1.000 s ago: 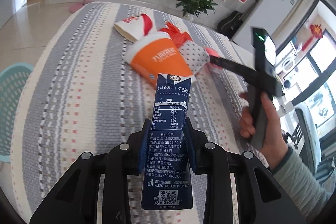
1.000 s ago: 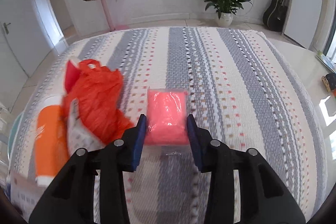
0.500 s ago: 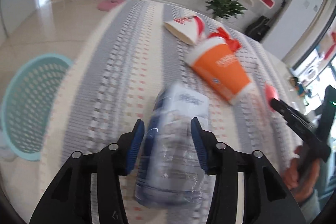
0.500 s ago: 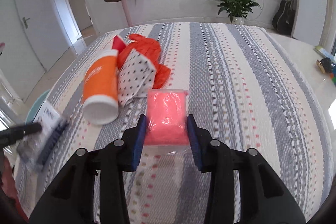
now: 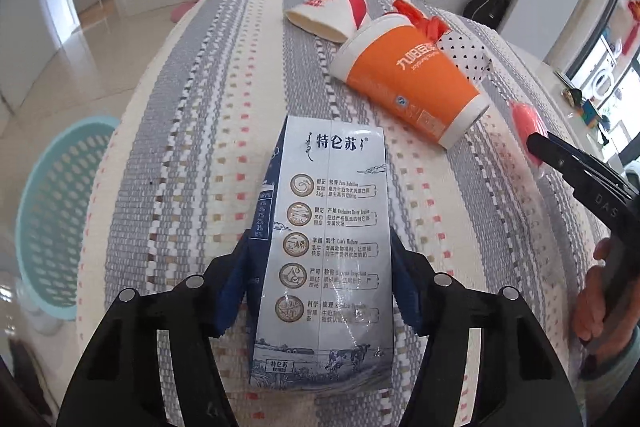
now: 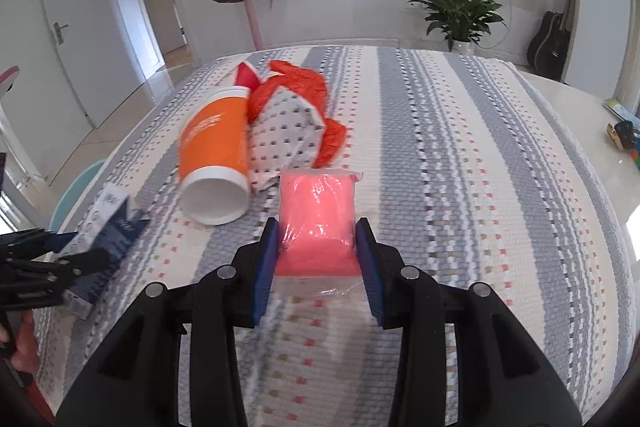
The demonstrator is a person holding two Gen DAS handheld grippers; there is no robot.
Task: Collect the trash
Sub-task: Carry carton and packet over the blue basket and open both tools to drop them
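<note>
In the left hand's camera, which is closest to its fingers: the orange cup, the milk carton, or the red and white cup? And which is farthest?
1. Milk carton: right between the opening fingers, lying on the striped cloth.
2. Orange cup: farther up, to the right, on its side.
3. Red and white cup: farthest, beyond the orange cup, near the cloth's far end.

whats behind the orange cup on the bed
Behind the orange cup lie a dotted white bag and a crumpled orange plastic bag. The cup covers part of both.
</note>
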